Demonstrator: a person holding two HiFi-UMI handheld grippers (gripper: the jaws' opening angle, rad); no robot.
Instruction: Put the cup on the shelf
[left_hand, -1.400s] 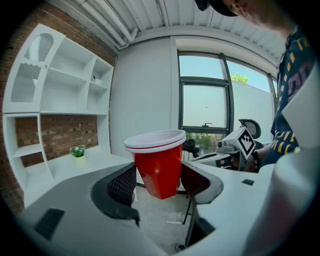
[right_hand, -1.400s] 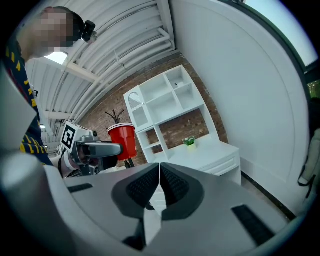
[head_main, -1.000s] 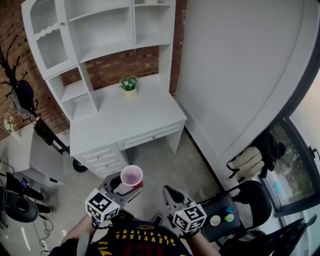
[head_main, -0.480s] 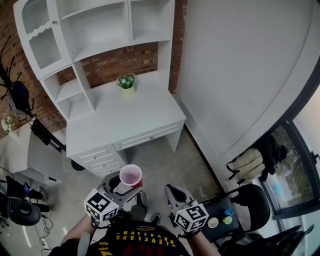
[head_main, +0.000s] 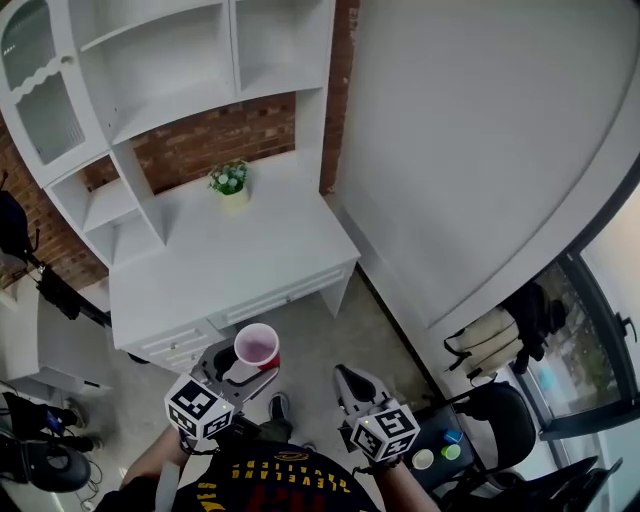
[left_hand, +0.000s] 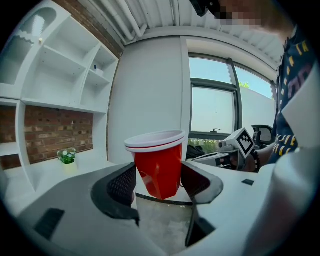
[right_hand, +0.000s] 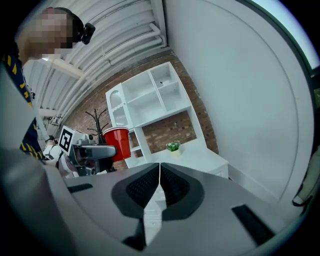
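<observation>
A red plastic cup (head_main: 257, 348) with a white rim stands upright between the jaws of my left gripper (head_main: 236, 362), which is shut on its lower part; the left gripper view shows the cup (left_hand: 157, 165) squeezed by both pads. The cup (right_hand: 116, 142) shows too in the right gripper view. My right gripper (head_main: 352, 385) is shut with nothing in it, its jaws (right_hand: 159, 172) touching. Both are held over the floor in front of the white desk (head_main: 225, 265). The white shelf unit (head_main: 150, 70) with open compartments stands on the desk against the brick wall.
A small potted plant (head_main: 229, 183) sits at the back of the desk top. A white wall panel (head_main: 480, 140) rises at the right. A black chair and a stool with small items (head_main: 440, 455) stand at the lower right. Dark equipment (head_main: 40, 465) sits at the left.
The view has shifted so the desk and shelf sit lower and further left in the head view; both grippers have come nearer the desk. The cup stays gripped and the right jaws stay shut.
</observation>
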